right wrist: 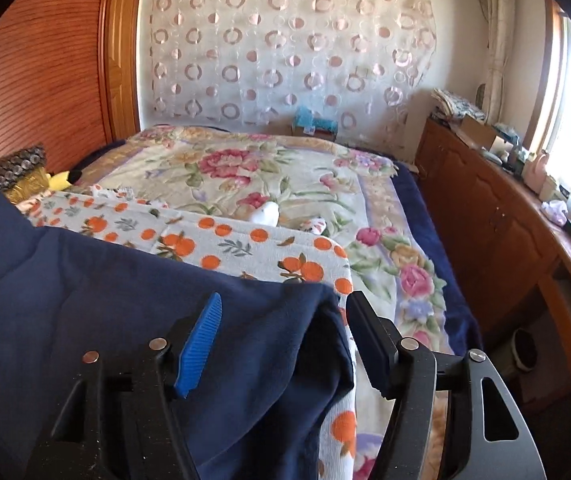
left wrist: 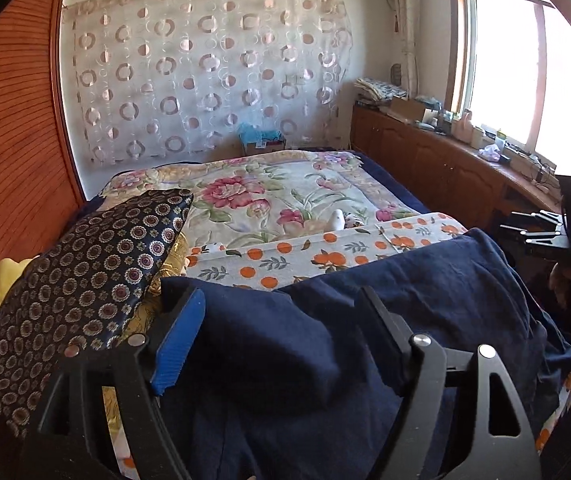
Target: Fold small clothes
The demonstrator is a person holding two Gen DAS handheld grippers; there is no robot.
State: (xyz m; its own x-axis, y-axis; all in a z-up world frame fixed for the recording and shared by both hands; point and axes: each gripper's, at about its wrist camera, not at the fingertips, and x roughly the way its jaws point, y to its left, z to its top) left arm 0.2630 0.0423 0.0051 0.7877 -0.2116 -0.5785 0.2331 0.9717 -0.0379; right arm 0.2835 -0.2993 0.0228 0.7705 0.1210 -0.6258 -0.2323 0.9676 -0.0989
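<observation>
A: Left wrist view first. Where's the navy cloth (left wrist: 325,352)?
B: It's spread over the orange-print towel (left wrist: 325,256) on the bed (left wrist: 269,192). Its left edge lies between the left claw (left wrist: 281,320) fingers, which are spread, pads off the fabric. The right claw (left wrist: 541,232) shows at the cloth's far right edge.
A: Any writing?
B: None readable.
A: And the right wrist view?
B: The right claw (right wrist: 285,336) is spread too, and the cloth's (right wrist: 125,300) folded right corner sits in the gap, touching neither pad that I can see. The towel (right wrist: 245,248) shows beyond and beneath it. No legible labels here either
</observation>
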